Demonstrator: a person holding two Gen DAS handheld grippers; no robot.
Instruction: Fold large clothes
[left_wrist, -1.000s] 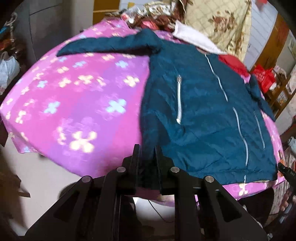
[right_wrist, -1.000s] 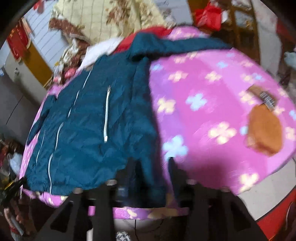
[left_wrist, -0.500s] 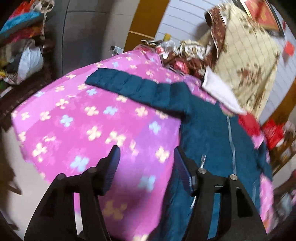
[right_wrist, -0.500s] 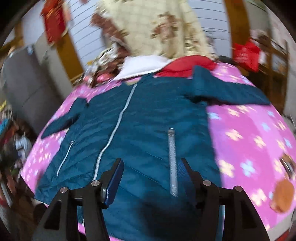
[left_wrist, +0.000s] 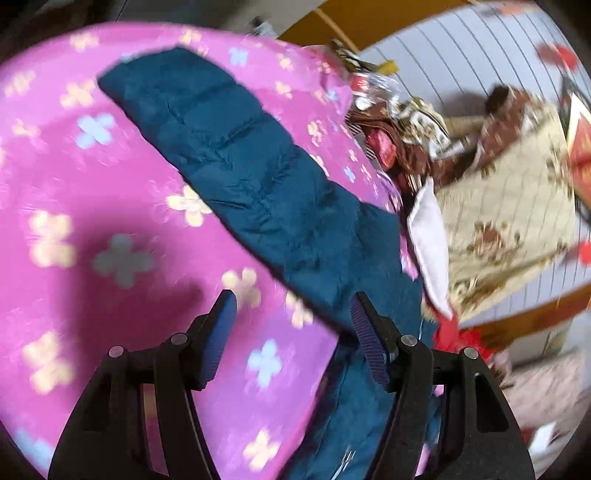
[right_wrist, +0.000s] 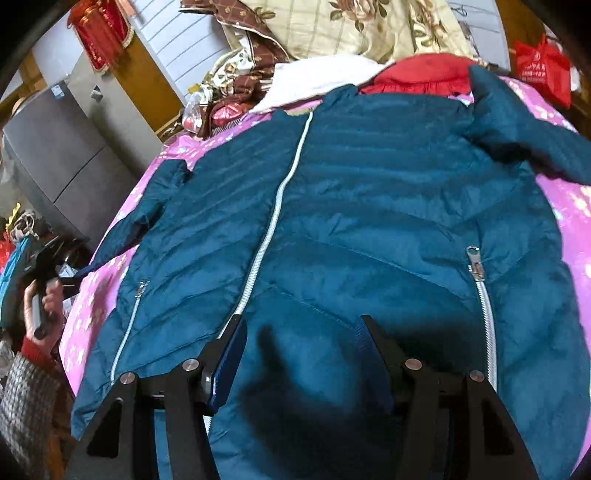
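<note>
The bed (left_wrist: 92, 192) is covered in a bright pink spread dotted with pale yellow and blue flower shapes. At its head a cream quilt (right_wrist: 351, 26) with brown roses is heaped against a white wall (left_wrist: 461, 55) of ruled horizontal lines, next to crumpled brown-and-cream bedding (right_wrist: 243, 74), a white cloth (right_wrist: 321, 79) and a red garment (right_wrist: 424, 72). An ochre wooden frame (right_wrist: 155, 85) runs up beside the wall, with a red tasselled hanging (right_wrist: 103, 37) above it. A tall grey cabinet (right_wrist: 55, 155) stands to one side, and a red bag (right_wrist: 541, 68) sits at the far corner. Soft light falls across the bed.
</note>
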